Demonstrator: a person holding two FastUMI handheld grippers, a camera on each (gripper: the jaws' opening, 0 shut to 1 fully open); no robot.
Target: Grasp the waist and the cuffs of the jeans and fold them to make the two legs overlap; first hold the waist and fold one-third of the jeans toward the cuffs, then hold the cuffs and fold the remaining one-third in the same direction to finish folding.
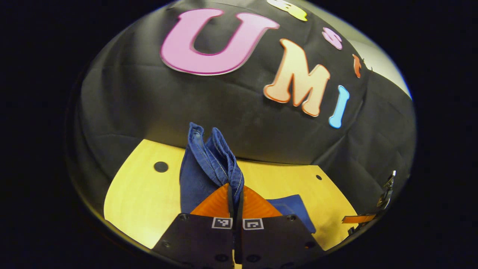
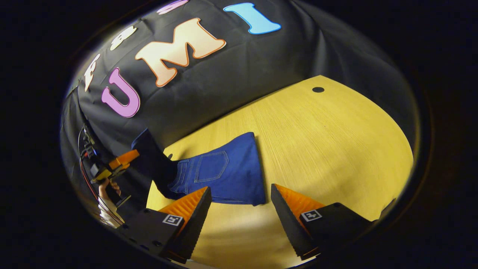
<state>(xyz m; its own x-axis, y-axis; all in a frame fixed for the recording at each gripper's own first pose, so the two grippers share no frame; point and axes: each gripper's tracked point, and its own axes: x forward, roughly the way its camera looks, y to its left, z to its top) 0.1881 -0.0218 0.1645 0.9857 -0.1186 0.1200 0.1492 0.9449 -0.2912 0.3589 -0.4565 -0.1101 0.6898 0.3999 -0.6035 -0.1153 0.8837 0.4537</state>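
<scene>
Blue jeans (image 2: 224,172) lie folded on the yellow wooden table (image 2: 328,149), back pocket facing up, just beyond my right gripper (image 2: 239,196). That gripper is open, its fingers wide apart above bare wood. My left gripper (image 1: 235,192) is shut on a hemmed end of the jeans (image 1: 209,160), which looks like the cuffs; the fabric stands up in two folds above the fingertips. In the right gripper view the left gripper (image 2: 115,164) hangs at the far left, raised off the table in a hand (image 2: 108,188), with denim trailing down from it.
Black cloth walls close the table's far side. A round dark hole (image 1: 161,166) marks the table's left part and another hole (image 2: 318,89) its far corner. A flat piece of the jeans (image 1: 295,209) lies right of the left gripper. The right gripper (image 1: 384,198) is at the far right.
</scene>
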